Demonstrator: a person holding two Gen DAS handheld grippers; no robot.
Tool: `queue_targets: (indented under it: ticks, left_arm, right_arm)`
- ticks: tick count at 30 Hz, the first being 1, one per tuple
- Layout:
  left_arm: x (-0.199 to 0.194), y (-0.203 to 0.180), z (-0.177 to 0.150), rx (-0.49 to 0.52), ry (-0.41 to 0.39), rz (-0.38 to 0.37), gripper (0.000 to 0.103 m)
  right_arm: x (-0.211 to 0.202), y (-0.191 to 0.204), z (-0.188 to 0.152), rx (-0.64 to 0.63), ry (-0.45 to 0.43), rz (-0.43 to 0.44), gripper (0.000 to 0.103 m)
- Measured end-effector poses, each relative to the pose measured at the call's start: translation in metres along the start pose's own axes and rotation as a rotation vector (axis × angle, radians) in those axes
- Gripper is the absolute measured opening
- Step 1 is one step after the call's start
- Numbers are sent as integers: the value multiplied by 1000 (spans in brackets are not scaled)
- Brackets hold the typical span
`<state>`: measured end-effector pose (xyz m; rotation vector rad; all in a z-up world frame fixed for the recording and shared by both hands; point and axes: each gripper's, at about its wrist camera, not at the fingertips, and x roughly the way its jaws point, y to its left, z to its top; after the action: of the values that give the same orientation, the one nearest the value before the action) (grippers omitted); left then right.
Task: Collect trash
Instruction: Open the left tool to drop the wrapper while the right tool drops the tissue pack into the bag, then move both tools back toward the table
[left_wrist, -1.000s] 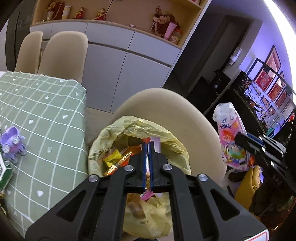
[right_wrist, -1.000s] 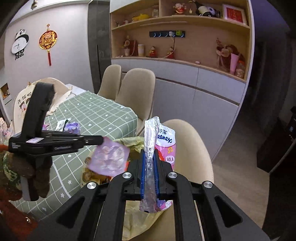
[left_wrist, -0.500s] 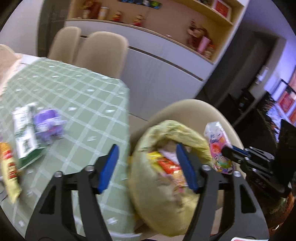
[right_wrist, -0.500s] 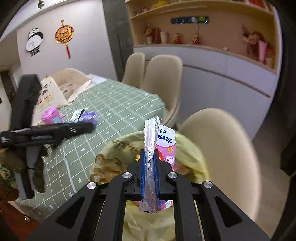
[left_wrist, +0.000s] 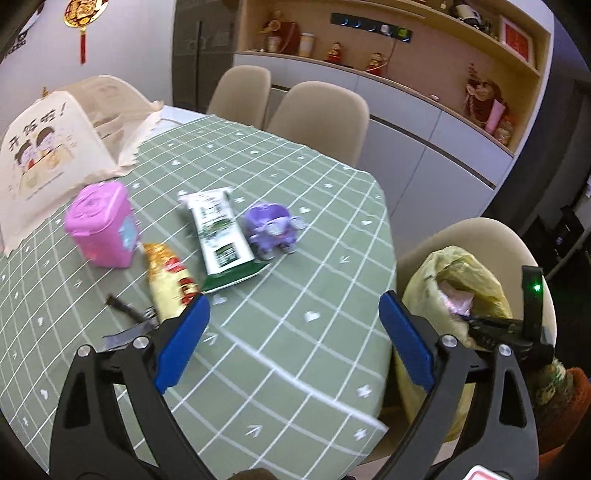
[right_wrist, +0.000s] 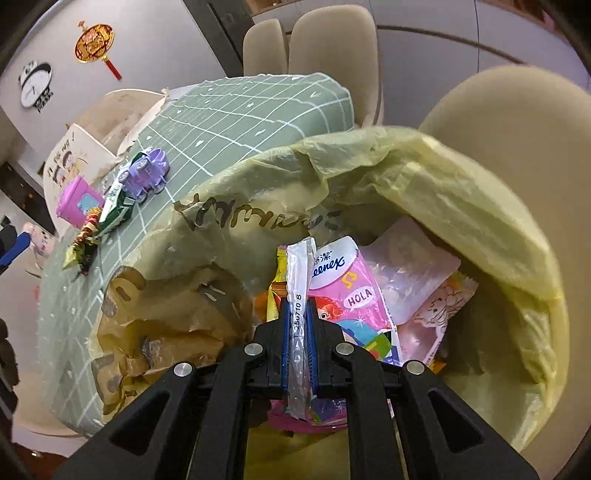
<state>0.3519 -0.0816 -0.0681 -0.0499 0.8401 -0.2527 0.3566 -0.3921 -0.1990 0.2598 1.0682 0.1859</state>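
Observation:
My right gripper is shut on the silver sealed edge of a pink Kleenex tissue packet and hangs low in the mouth of the yellow trash bag. Wrappers lie inside the bag, among them a pale pink one. My left gripper is over the green checked table; its jaws are opening wide with nothing between them. Ahead of it lie a gold and red wrapper and a green and white wrapper. The yellow trash bag stands on a chair to the right.
A pink box, a purple toy car and a thin black item are on the table too. A cream tote bag lies at the far left. Beige chairs stand behind the table, with cabinets beyond.
My left gripper let go of a purple wrapper over the bag, opened, and swung left over the table. My right gripper came down with the tissue packet into the bag's mouth.

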Motion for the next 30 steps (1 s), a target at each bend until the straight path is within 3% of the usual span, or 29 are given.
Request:
queue_targets:
  ticks: [3,7,13,19,24,30]
  left_arm:
    - [-4,18,-7,-25,3,5,88]
    - [-7,43,-15,-69,10,7,88]
    - [-10,96,-28,-162,3,8,88]
    - [-9,143,-36,-228,4,-40,88]
    - [-18,172,-30,-191,10,-36,88]
    - [-43,230,-11,-72,-37,-1,88]
  right_arm:
    - [-8,5,-4,-8,-25,-13,11]
    - [-24,11,-13,0,-86,-34,37]
    - [-54,18,-29,8,-148,-129,38]
    - [-92,40,-39,21,-263,-138,38]
    - [-113,85,-33,-6,-351,-115,38]
    - [-104,161,-18,-67,-377,-80,38]
